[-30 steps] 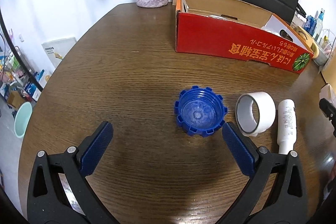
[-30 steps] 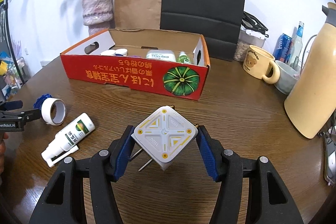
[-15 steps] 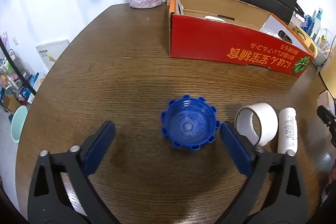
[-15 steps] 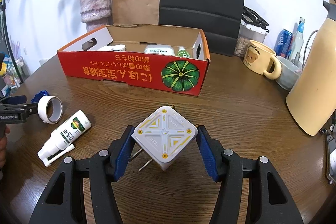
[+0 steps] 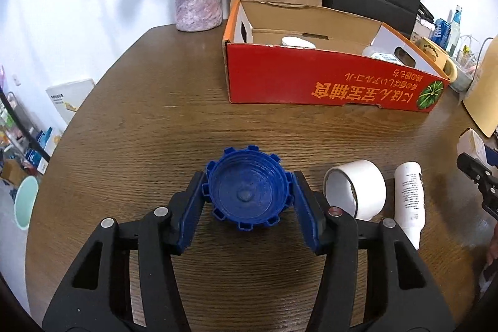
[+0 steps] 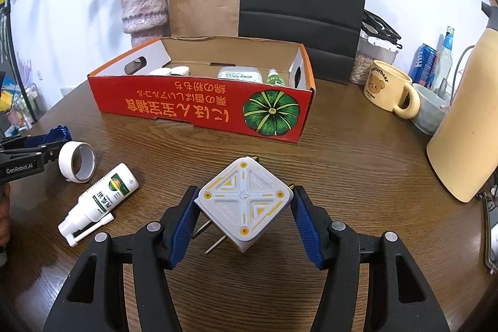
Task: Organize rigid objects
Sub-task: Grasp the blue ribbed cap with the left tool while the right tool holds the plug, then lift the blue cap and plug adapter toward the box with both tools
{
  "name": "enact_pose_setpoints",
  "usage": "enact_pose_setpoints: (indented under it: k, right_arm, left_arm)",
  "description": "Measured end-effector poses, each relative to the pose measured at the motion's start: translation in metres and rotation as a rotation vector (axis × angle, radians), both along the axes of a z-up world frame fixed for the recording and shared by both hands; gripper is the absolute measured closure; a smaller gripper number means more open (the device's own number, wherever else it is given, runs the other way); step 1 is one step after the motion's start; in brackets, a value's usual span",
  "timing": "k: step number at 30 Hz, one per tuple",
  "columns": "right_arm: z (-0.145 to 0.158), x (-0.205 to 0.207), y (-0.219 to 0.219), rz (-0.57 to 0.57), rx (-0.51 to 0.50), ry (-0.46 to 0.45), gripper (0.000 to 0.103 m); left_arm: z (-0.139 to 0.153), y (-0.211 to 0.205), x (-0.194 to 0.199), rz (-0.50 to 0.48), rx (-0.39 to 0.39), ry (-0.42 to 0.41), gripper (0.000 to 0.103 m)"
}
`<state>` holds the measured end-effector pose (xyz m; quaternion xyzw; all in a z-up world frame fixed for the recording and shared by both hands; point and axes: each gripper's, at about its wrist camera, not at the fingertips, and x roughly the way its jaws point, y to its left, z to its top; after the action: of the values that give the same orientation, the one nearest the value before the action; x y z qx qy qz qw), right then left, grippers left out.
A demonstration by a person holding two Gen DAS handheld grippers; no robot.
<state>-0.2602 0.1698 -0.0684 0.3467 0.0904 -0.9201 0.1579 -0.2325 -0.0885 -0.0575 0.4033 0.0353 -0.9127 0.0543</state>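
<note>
Left wrist view: the left gripper has just been closing, and the blue cap is now pinched between its jaws, mouth up, on the table. Just right of the jaws lie a tape roll and a spray bottle, not yet packed. Right wrist view: a white plug adapter is clamped between the jaws of the right gripper (prongs toward the table). The red box, well ahead, is seen partly filled.
</note>
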Motion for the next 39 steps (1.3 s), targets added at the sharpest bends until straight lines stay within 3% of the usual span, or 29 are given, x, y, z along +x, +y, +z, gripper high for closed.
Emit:
enact_pose_setpoints:
  k: [20,39]
  right_arm:
    - [0.02,0.004,-0.011,0.038,-0.025,0.074,0.039]
    - [0.058,-0.014,-0.038,0.065,-0.07,0.17,0.039]
  left_arm:
    - [0.045,0.014,0.01,0.022,-0.04,0.134,0.052]
    - [0.086,0.042,-0.013,0.011,0.008,0.244,0.052]
